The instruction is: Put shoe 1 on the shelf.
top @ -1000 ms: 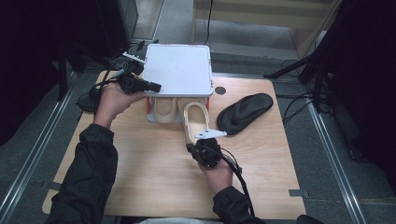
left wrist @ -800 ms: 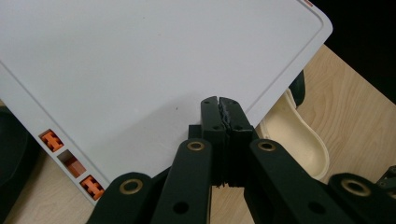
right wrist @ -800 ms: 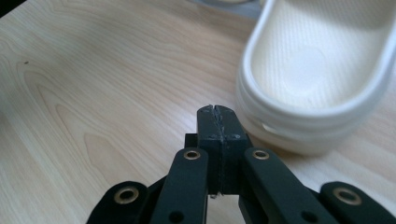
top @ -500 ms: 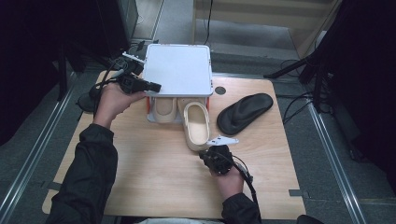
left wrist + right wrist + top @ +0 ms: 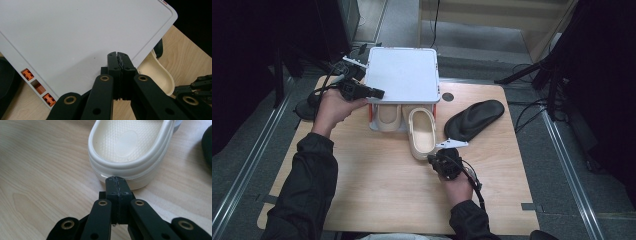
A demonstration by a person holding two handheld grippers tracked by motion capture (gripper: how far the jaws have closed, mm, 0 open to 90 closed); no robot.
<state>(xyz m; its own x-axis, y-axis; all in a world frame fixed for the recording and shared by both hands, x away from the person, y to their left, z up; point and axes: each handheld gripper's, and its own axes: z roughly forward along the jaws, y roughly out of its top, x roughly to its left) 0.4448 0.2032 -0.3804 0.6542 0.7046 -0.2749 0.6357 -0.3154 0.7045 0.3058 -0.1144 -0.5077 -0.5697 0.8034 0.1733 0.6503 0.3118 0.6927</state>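
At the cream clog's (image 5: pixel 130 150) heel, right claw (image 5: pixel 117 181) closed, empty.

Cream clog (image 5: pixel 421 132), black clog (image 5: pixel 474 119)

Matt cream rubbery clog (image 5: pixel 130 147) with a dimpled insole; smooth wood-grain table (image 5: pixel 377 190).

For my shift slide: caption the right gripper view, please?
Shut right hand-held gripper at the heel of a cream clog on the wooden table.
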